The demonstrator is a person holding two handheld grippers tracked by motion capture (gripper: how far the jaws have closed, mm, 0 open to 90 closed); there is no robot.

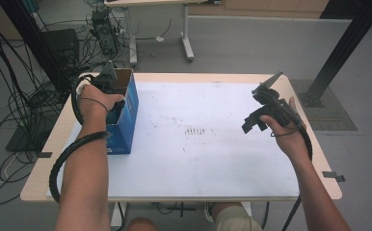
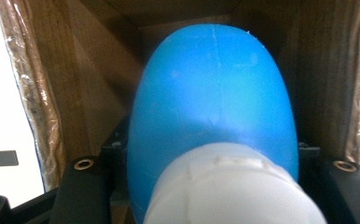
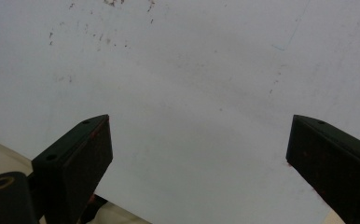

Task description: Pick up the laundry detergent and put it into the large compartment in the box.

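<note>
High view: left gripper (image 1: pixel 108 91) reaching into blue cardboard box (image 1: pixel 126 115) at white sheet's (image 1: pixel 203 139) left edge. Left gripper view: jaws clamped on smooth blue bottle (image 2: pixel 213 93), ribbed white cap (image 2: pixel 234 186). Right gripper view: right gripper (image 3: pixel 197 154) spread wide, holding nothing.

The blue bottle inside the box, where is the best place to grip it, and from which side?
Grip the blue bottle on its rounded body just below the white cap, coming through the box's open top. The cardboard walls block other sides, and the left gripper already reaches in there.
</note>
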